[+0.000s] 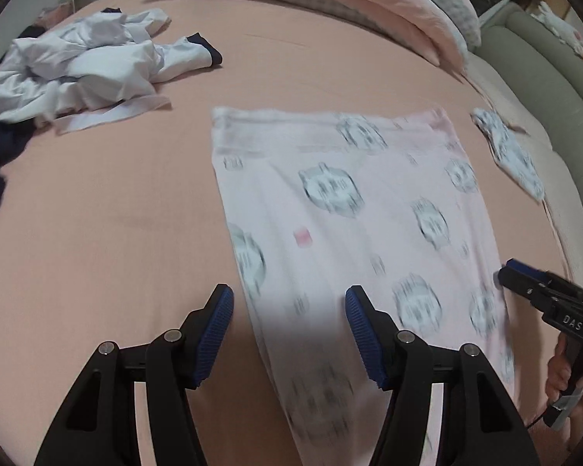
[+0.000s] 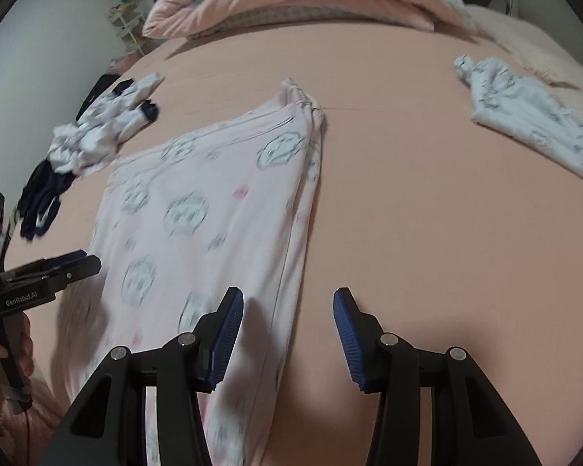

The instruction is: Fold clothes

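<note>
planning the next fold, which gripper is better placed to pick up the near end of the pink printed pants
Left, probably. The left gripper is open with the pink printed pants lying right under its gap. The right gripper is open mostly over bare pink sheet, at the pants' side edge.

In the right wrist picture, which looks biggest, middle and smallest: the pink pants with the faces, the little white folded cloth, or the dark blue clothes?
1. pink pants
2. white folded cloth
3. dark blue clothes

The last two lie at different distances from the camera, so their order is unsure.
</note>
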Demonstrator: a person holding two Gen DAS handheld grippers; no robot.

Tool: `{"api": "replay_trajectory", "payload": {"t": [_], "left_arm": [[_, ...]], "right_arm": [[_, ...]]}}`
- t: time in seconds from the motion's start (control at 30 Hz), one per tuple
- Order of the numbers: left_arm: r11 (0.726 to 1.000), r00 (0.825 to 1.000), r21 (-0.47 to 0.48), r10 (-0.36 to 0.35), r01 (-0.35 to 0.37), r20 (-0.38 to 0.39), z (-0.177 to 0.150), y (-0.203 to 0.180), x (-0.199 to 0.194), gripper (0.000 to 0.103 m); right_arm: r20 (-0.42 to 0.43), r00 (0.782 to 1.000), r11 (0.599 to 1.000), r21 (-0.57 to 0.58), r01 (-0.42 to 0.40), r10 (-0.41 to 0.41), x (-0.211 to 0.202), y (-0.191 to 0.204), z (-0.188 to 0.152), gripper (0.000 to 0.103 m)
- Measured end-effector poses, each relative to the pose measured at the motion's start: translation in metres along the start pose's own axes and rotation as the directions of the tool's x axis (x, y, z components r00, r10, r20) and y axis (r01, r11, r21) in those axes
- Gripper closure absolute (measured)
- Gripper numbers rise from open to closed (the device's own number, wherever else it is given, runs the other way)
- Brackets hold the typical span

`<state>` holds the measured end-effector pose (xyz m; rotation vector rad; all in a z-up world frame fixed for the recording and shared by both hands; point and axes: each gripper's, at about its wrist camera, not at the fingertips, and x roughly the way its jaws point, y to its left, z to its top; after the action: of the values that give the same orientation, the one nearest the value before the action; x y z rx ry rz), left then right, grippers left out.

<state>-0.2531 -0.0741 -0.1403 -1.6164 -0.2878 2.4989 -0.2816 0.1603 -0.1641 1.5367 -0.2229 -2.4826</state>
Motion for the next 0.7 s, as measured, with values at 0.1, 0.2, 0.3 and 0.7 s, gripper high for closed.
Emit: {"api": "replay_trajectory", "payload": {"t": [0.1,0.2,0.3,0.7], "left_arm": [[0.998,0.999,-0.032,-0.047,0.047,0.020,0.021,0.015,0.013,0.045],[0.995,0.996,-0.052,-0.079,0.082,0.047,0.037,0.026,0.021,0.045],[0.992,0.992,-0.061,-0.102,0.107,0.073,0.052,0.034,0.028,0.045],[0.988,0.980,-0.066,-0.129,0.140,0.151,0.070,0.033,0.047,0.094]], "right_arm": [[-0.010,0.999,0.999,0.028,-0.032,0.032,0.026,-0.008,0.023,0.056],[0.019,0.999,0.999,0.015,-0.042,0.041,0.040,-0.008,0.049,0.056],[0.025,0.999,0.999,0.009,-0.046,0.046,0.056,-0.011,0.082,0.056],[0.036,0.992,0.992,0.035,-0.125,0.124,0.085,-0.024,0.136,0.091]]}}
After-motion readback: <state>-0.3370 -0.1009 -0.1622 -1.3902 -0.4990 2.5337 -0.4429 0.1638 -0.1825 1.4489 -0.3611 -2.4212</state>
